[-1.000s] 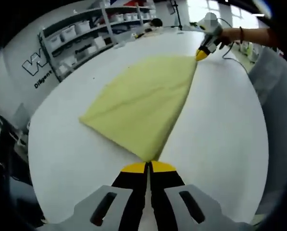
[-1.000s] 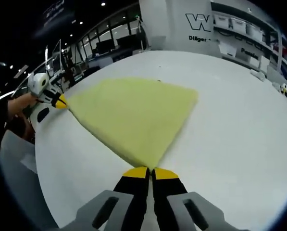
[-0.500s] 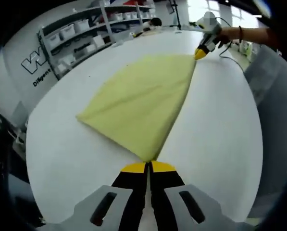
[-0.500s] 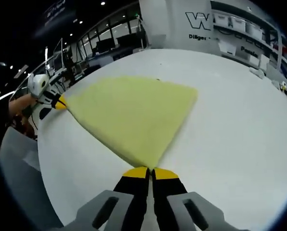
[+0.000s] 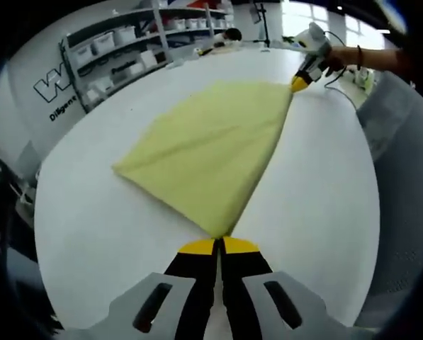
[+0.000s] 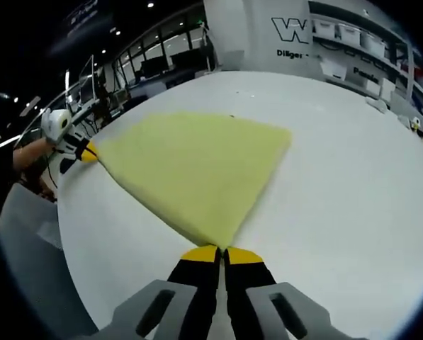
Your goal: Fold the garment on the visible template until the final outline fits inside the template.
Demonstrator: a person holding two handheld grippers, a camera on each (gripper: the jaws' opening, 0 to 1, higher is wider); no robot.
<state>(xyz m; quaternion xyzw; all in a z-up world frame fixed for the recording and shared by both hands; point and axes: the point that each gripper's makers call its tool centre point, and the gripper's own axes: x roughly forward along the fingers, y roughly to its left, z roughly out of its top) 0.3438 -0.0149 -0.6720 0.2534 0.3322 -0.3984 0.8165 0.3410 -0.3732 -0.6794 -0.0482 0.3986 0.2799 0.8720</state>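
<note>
Two corners of the yellow garment (image 5: 207, 152) are pinched at once, one in each gripper, and the cloth lies spread flat between them on the white surface (image 5: 324, 191) as a fan-shaped, already doubled piece. In the left gripper view the left gripper (image 5: 218, 244) has its fingers clenched on the near corner at 6 o'clock, the fabric widening away toward 12 o'clock, where the right gripper (image 5: 298, 83) holds the far corner at about 1 o'clock, a hand behind it. The right gripper view mirrors this: its own fingers (image 6: 199, 255) are clamped on the corner at 6 o'clock, and the left gripper sits at 9 o'clock on the opposite tip. The straight edge running between the two grips looks taut; the far folded side at 10 o'clock in the left gripper view rests on the surface. No template outline can be made out under or around the cloth, so its fit cannot be judged. The step in hand seems to be a further fold, and doing it well likely means lifting both corners together at equal height, keeping the edge between them tight so the layers do not slip, and laying it over squarely onto the resting side. Shelving with bins (image 5: 119, 42) and a wall logo stand beyond the surface.
</note>
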